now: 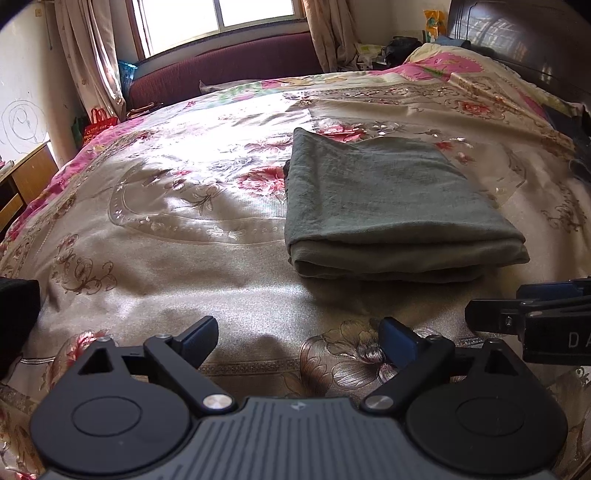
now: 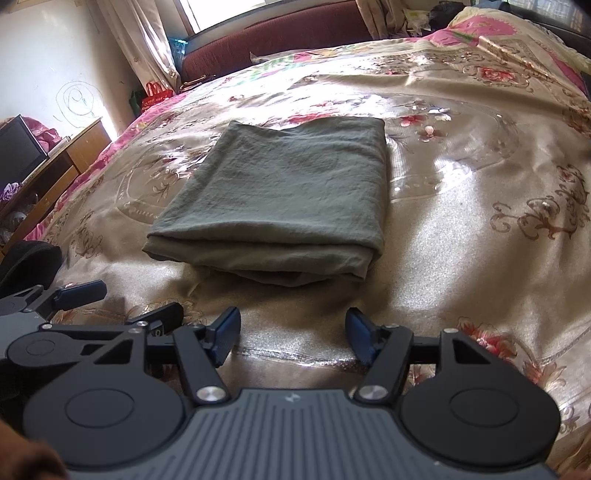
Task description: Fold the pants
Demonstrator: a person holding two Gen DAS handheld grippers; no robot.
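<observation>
A: Pants (image 1: 391,206) lie as a compact grey-green stack on the bed (image 1: 166,221). Fold looks finished.

B: Left claw (image 1: 299,341) spread wide, empty, short of the stack's near edge. Right claw (image 2: 291,334) likewise, probably backed off to leave the stack undisturbed.

A: Right view alone shows the wooden desk (image 2: 70,155); left view shows the window (image 1: 221,14).

The pants (image 1: 391,206) lie folded into a compact grey-green rectangle on the floral bedspread (image 1: 166,221). The left gripper (image 1: 299,341) hovers near the folded edge, jaws spread and empty. The right gripper (image 1: 532,317) enters from the right edge.
</observation>
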